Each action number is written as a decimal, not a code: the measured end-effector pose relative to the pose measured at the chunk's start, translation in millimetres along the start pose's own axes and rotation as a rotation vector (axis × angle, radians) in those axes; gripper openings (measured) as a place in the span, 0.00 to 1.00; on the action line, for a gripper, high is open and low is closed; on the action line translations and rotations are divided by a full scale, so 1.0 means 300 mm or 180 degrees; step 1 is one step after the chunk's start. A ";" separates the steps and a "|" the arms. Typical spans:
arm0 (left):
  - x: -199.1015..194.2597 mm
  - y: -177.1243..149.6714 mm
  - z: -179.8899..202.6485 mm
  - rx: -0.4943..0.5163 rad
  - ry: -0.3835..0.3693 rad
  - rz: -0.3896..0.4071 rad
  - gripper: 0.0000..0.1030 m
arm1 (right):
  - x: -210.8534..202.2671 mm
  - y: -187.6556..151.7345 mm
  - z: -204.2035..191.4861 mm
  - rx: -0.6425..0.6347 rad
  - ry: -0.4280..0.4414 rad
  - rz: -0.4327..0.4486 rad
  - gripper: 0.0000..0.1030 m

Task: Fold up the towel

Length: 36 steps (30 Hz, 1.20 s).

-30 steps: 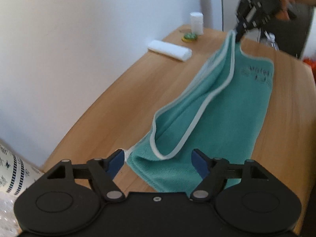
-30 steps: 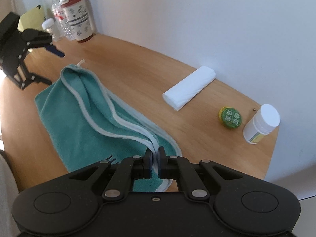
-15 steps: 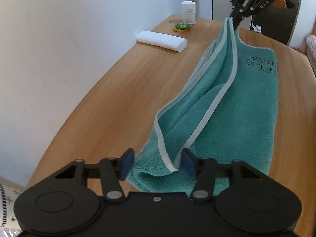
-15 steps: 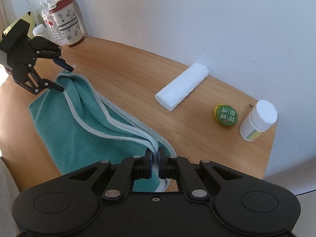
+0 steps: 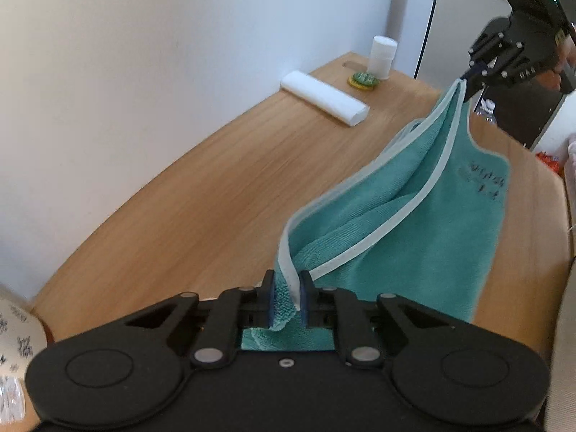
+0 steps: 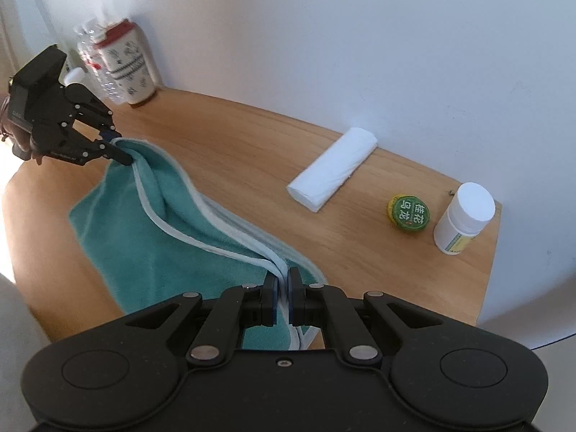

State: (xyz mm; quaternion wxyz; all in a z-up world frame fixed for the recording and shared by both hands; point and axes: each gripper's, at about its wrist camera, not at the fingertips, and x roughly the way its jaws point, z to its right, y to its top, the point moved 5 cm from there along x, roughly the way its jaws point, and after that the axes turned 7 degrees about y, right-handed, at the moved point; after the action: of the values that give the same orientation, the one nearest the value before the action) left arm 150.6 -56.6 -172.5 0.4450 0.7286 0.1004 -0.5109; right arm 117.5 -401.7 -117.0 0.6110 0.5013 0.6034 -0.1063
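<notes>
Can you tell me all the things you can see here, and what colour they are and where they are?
towel: one, teal with pale edging, partly lifted off the table, one end clamped in each tool
table: one, light wood, against a white wall
rolled cloth: one, white, on the table near the wall
small tin: one, green lid with yellow rim, beside the white bottle
white bottle: one, white with a yellow-green label, at the table's far corner
patterned cup: one, white with red lid, by the wall
plastic bottles: clear, count unclear, next to the cup
left tool: black, shut on the towel's edge
right tool: black, shut on the towel's edge
</notes>
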 end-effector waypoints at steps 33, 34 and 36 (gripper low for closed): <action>-0.367 -0.268 0.371 -0.0758 -0.0279 0.0100 0.12 | -0.230 -0.332 -0.243 -0.0175 0.0585 -0.0041 0.05; -0.356 -0.261 0.347 -0.0895 -0.0307 0.0149 0.12 | -0.217 -0.307 -0.215 -0.0142 0.0579 -0.0015 0.05; -0.338 -0.247 0.309 -0.1067 -0.0326 0.0240 0.12 | -0.199 -0.276 -0.174 -0.0110 0.0516 0.0057 0.05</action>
State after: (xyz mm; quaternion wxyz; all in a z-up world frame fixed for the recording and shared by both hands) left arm -1.2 -51.7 -136.1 0.5836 0.6206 0.1340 -0.5063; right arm 8.8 -430.7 -94.8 0.5697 0.5030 0.6481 -0.0495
